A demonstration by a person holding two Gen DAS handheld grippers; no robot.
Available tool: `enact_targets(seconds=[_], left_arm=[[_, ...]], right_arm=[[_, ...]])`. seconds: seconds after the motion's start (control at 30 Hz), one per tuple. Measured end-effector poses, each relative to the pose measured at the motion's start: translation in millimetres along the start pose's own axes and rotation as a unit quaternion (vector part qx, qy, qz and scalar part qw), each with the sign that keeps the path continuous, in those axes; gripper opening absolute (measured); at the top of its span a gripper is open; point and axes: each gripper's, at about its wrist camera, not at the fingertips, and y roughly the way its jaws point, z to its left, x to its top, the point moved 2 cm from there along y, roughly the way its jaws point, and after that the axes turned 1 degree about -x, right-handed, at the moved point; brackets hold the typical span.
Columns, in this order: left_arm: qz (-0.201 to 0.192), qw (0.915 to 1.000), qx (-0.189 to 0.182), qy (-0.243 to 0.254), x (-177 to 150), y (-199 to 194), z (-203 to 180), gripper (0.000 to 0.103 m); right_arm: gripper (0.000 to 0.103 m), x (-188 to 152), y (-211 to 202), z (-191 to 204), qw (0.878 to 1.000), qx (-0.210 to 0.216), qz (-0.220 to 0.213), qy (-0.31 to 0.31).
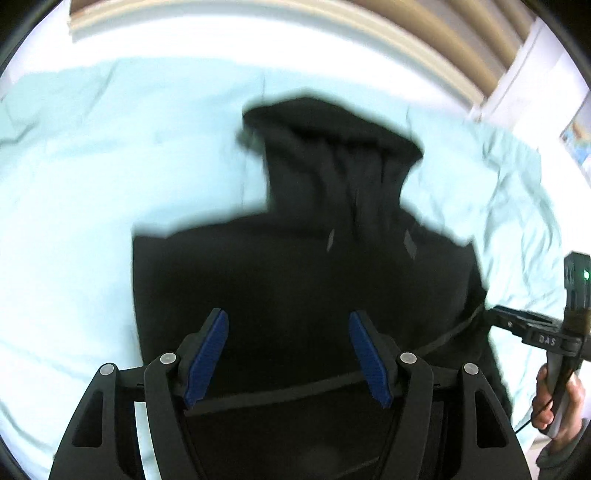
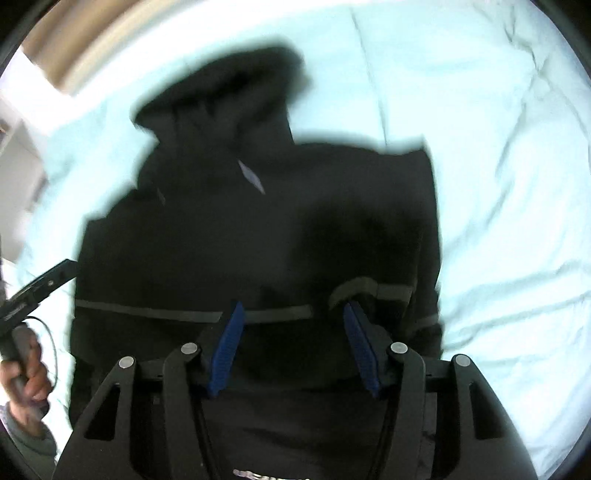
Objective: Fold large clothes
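Observation:
A black hoodie point(image 1: 306, 266) lies on a pale blue bedsheet point(image 1: 92, 192), hood pointing away, sleeves folded in over the body. It also shows in the right wrist view point(image 2: 258, 236). My left gripper point(image 1: 289, 321) is open and empty, hovering over the hoodie's lower part. My right gripper point(image 2: 293, 314) is open and empty, over the hoodie near a folded cuff point(image 2: 354, 288). The right gripper also shows at the right edge of the left wrist view point(image 1: 535, 328), and the left gripper at the left edge of the right wrist view point(image 2: 40, 284).
The bedsheet point(image 2: 498, 184) spreads wide around the hoodie. A beige headboard or wall strip point(image 1: 332, 22) runs along the bed's far side. A white wall or door point(image 1: 546, 85) stands at the far right.

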Motion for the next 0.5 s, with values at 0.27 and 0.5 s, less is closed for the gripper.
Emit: enact_targets(seconds=[0.27,0.5], left_arm=[[-0.062,0.9979,0.013,-0.015,110,30,15,0.07],[-0.048,0.9975,0.0,-0.052,161,102,38,0.07]], right_arm=[[0.06,123,2,13,0.996,0.01,-0.091,-0.001],[0.06,201,69,24,0.995,0.018,-0.093,0.021]])
